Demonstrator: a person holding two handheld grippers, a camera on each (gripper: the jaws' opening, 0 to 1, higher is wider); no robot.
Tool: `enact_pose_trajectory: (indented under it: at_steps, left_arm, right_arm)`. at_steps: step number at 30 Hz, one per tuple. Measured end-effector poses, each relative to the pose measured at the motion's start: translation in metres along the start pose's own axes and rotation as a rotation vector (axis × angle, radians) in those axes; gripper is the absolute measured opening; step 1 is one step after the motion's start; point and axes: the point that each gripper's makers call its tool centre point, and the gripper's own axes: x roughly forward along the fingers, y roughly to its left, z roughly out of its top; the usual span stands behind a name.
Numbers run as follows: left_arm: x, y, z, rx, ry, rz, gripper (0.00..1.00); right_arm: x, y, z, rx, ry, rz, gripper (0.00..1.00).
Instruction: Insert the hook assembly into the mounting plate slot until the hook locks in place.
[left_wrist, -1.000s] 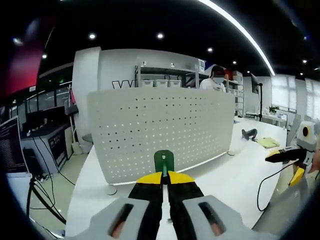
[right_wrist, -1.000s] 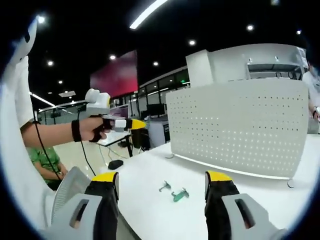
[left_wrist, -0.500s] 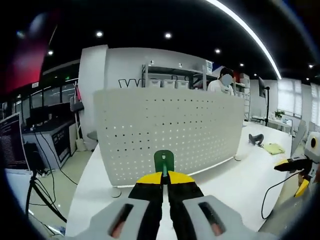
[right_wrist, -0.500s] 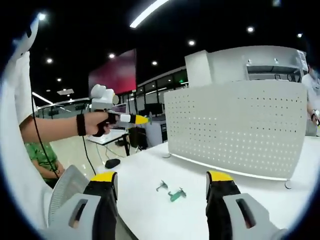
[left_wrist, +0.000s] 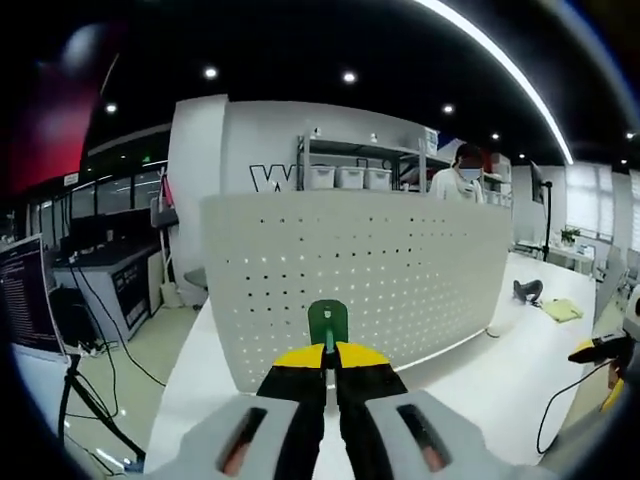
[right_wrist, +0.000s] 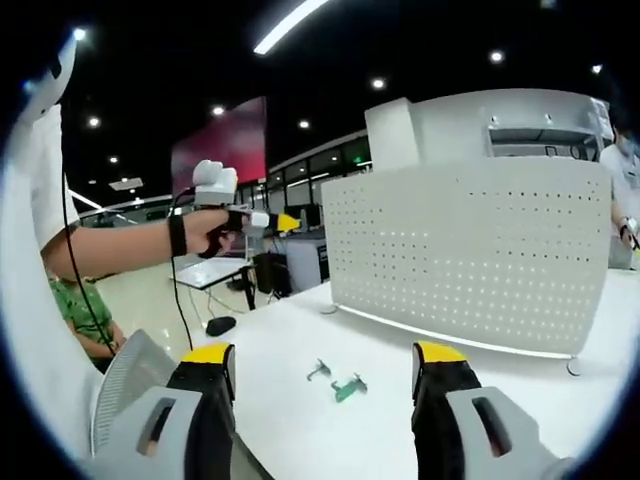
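Green plastic, the hook assembly, is clamped between the tips of the left gripper, standing upright at 12 o'clock from the jaws, near the perforated mounting plate but not yet touching it. The right gripper is released, jaws wide apart, above the white table, where two spare hooks lie. I think the hook may miss its slot if it arrives tilted, or push the standing plate backwards.

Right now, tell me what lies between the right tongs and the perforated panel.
In the right gripper view, two small hooks, grey and green, lie on white table between right tongs and perforated panel.
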Motion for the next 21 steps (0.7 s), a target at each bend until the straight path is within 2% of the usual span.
enact_pose_trajectory:
  at_steps: [10, 21]
  left_arm:
    - [0.02, 0.008, 0.004, 0.032, -0.011, 0.023, 0.02]
    - [0.033, 0.021, 0.012, 0.042, -0.014, 0.059, 0.02]
  right_arm:
    - [0.003, -0.003, -0.001, -0.01, 0.012, -0.011, 0.78]
    - [0.001, -0.006, -0.005, 0.001, 0.029, -0.022, 0.75]
